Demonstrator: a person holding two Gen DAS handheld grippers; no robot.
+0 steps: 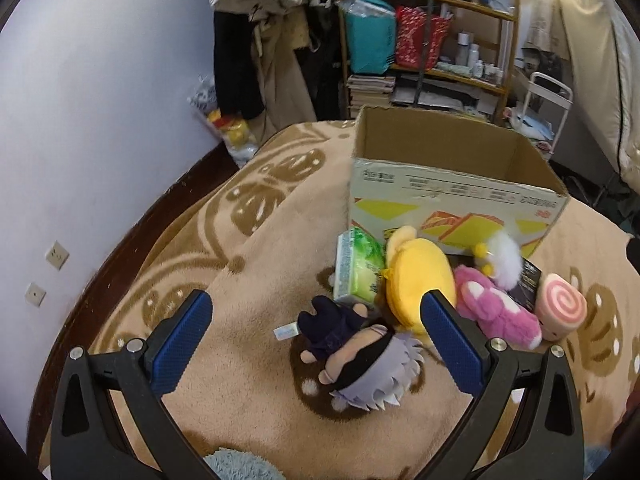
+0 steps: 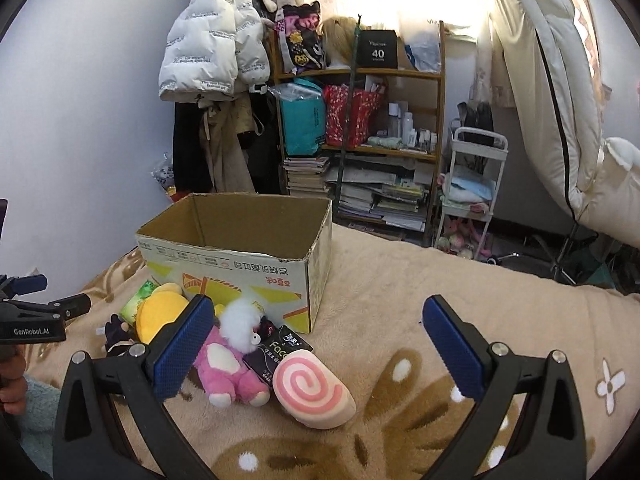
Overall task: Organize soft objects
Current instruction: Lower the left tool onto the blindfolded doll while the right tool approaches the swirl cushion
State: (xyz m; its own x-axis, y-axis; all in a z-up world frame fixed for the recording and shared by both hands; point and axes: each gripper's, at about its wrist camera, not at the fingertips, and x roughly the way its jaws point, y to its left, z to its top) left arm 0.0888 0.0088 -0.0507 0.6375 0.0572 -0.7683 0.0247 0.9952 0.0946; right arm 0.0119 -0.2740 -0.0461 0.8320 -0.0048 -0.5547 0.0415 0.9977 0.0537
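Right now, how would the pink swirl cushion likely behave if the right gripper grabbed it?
The swirl cushion looks plush, so it would probably squash between the pads and weigh little. Lying on its curved side on the blanket, it might roll slightly if nudged. The right gripper is open.

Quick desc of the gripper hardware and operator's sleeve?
Both grippers: black plastic frames, silver bolts, blue textured pads on the fingers. The left gripper carries white "GenRobot.AI" lettering on its side. The person wears a light blue fuzzy sleeve. No cables visible.

Plush toys [image 1: 416,280] lie heaped before the open, upright cardboard box [image 1: 452,184].
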